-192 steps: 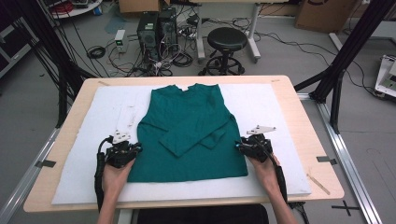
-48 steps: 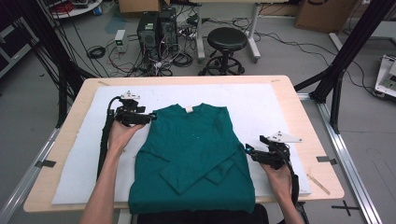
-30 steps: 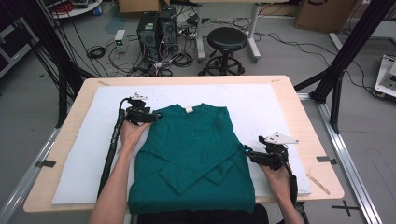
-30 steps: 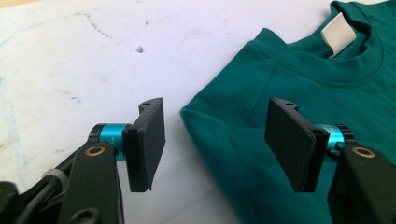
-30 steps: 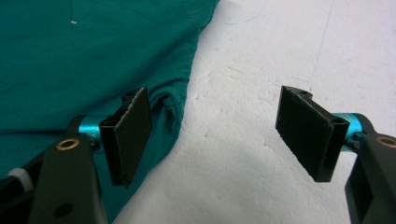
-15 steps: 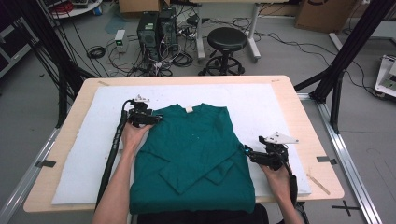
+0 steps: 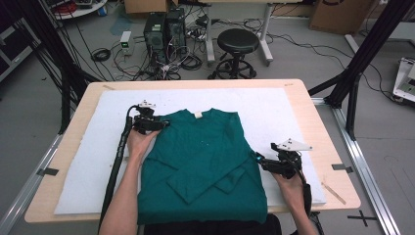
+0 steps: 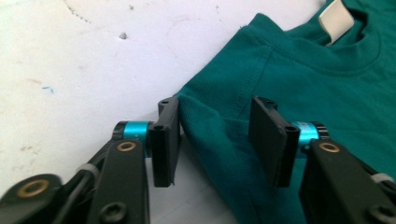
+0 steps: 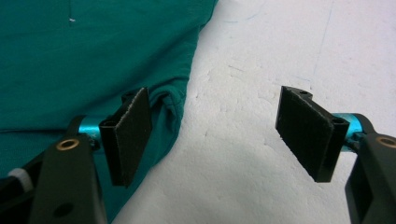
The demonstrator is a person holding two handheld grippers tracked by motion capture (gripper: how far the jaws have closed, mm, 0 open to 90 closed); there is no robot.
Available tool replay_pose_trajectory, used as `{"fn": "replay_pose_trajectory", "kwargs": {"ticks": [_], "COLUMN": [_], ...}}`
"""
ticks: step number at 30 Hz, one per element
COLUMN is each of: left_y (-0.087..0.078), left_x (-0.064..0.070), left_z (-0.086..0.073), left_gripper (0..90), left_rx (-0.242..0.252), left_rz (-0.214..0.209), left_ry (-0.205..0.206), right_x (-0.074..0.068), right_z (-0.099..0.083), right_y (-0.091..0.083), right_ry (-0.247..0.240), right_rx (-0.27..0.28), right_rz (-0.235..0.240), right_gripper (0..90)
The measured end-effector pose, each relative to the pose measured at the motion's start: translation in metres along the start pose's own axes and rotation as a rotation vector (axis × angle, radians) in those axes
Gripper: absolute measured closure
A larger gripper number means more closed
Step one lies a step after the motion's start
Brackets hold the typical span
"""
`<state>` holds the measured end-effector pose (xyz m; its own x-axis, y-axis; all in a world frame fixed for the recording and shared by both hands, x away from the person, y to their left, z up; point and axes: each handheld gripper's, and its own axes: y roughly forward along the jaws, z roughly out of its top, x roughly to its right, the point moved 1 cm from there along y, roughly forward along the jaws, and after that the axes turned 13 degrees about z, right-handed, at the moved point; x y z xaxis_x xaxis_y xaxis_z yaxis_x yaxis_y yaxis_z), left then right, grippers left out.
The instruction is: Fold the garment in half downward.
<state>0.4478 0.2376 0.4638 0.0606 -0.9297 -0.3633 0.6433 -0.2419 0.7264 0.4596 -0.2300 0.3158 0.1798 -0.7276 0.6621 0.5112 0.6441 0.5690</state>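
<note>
A teal long-sleeved shirt lies flat on the white foam mat, sleeves folded across its front and its hem at the table's near edge. My left gripper is at the shirt's left shoulder. In the left gripper view the left gripper is open, with the shoulder corner of the shirt between the pads, and a white neck label shows farther off. My right gripper is at the shirt's right edge. It is open over bare mat, its left pad beside the shirt's side edge.
The mat covers most of a wooden table. Beyond the far edge stand a black stool, computer towers and loose cables on the floor. Black frame legs rise at the right. Bare mat lies on both sides of the shirt.
The shirt has been drawn toward the near edge. My left gripper went from the lower left side up to the left shoulder, then edged onto it. The right gripper shifted slightly right.
</note>
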Motion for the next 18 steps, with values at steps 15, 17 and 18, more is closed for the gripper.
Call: {"fn": "replay_pose_trajectory", "kwargs": {"ticks": [15, 17, 18], "left_y": [-0.0005, -0.0006, -0.0007], "left_x": [-0.0051, -0.0047, -0.0048], "left_z": [-0.0016, -0.0016, -0.0017], "left_gripper": [82.4, 83.5, 83.8], "left_rx": [-0.008, -0.007, -0.008], "left_rz": [-0.054, -0.053, -0.056], "left_ry": [-0.059, -0.055, -0.057], "right_x": [-0.0009, -0.0008, -0.001], "right_z": [0.0001, 0.0002, 0.0002], "right_y": [0.0008, 0.0009, 0.0009], "right_ry": [-0.004, -0.005, -0.004], "right_rx": [-0.009, -0.011, -0.012], "right_rz": [-0.007, -0.006, -0.005], "right_gripper": [27.5, 27.5, 27.5]}}
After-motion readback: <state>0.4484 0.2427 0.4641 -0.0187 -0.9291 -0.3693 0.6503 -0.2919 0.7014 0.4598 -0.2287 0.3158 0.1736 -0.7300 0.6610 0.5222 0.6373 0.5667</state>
